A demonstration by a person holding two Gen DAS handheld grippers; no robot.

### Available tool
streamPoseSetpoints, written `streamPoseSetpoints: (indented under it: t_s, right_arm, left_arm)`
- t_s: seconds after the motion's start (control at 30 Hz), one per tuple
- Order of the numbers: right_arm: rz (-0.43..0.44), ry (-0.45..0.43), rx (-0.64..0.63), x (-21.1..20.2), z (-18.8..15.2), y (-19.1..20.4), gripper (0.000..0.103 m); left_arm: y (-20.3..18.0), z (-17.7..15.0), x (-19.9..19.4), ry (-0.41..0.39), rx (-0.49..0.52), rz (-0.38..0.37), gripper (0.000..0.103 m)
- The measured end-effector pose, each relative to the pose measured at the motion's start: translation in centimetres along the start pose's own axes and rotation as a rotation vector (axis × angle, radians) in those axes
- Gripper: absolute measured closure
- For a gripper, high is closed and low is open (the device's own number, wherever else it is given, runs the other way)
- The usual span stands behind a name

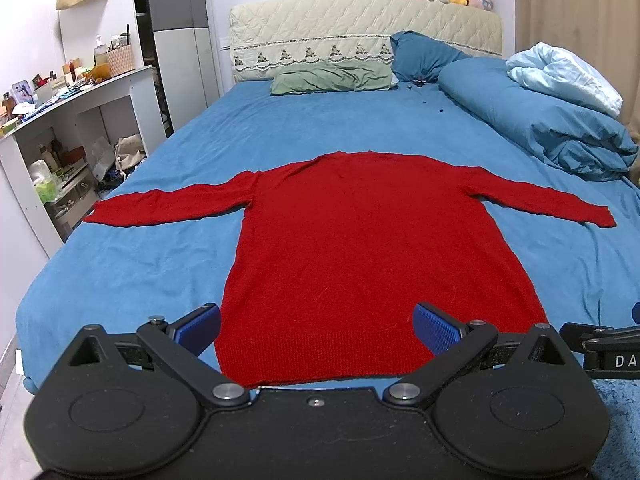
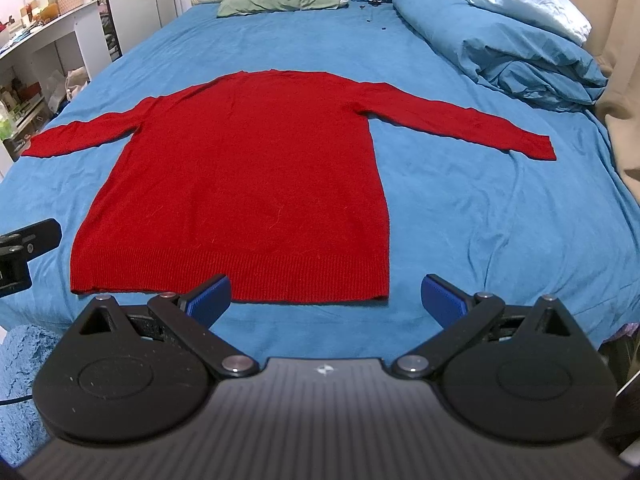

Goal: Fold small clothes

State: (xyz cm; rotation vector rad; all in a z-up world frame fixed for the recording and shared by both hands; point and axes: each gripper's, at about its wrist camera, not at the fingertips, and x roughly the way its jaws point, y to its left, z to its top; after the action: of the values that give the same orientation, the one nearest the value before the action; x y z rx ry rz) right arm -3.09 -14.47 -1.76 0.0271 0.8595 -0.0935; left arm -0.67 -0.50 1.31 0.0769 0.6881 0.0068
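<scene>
A red long-sleeved sweater (image 1: 360, 248) lies flat on the blue bed sheet (image 1: 120, 272), hem toward me, both sleeves spread out sideways. It also shows in the right wrist view (image 2: 248, 176). My left gripper (image 1: 316, 330) is open and empty, hovering over the hem's middle. My right gripper (image 2: 326, 300) is open and empty, just short of the hem near its right corner. The right gripper's body shows at the right edge of the left wrist view (image 1: 600, 344); the left gripper's body shows at the left edge of the right wrist view (image 2: 24, 248).
A rolled blue duvet (image 1: 540, 120) with a pale blue blanket (image 1: 564, 76) lies along the bed's right side. A green pillow (image 1: 332, 76) and a blue pillow (image 1: 424, 56) sit at the headboard (image 1: 360, 24). A white cluttered shelf unit (image 1: 72, 128) stands left of the bed.
</scene>
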Motion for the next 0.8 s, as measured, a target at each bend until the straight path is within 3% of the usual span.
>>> streamPoseSetpoints:
  t_s: [0.8]
  right_arm:
    - [0.001,0.0,-0.007,-0.14,-0.04,0.17,0.0]
  left_arm:
    - [0.03,0.06,-0.07,0.002,-0.005,0.005,0.0]
